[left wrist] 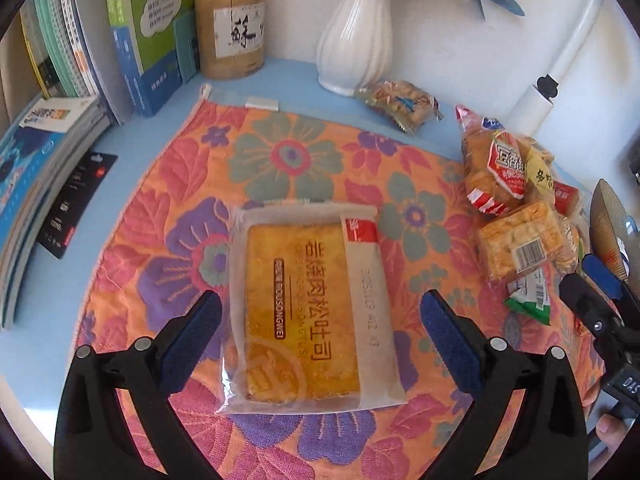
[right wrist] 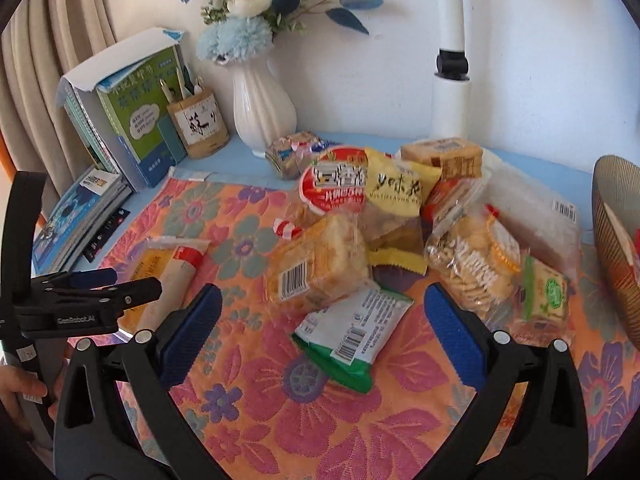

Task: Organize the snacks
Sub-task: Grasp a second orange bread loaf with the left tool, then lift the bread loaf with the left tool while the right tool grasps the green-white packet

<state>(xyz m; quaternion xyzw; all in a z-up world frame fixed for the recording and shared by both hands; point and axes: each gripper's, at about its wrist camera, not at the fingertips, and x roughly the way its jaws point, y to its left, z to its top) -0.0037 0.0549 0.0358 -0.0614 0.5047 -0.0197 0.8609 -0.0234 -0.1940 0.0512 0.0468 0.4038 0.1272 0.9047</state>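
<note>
A flat yellow toast packet (left wrist: 308, 312) lies alone on the floral cloth (left wrist: 168, 208). My left gripper (left wrist: 320, 332) is open, its jaws on either side of the packet's near half, empty. The packet also shows in the right wrist view (right wrist: 168, 264), beside the left gripper (right wrist: 116, 284). A pile of snack packets (right wrist: 400, 220) lies on the cloth's right part. My right gripper (right wrist: 320, 332) is open and empty, just above a green-and-white packet (right wrist: 352, 332). It shows at the right edge of the left wrist view (left wrist: 592, 284).
A brown bowl (right wrist: 616, 248) stands at the far right. A white vase (right wrist: 260, 112), a pen holder (right wrist: 198, 124) and books (right wrist: 132, 120) line the back and left. A white lamp post (right wrist: 452, 92) stands behind the pile. One snack packet (left wrist: 400, 104) lies off the cloth by the vase.
</note>
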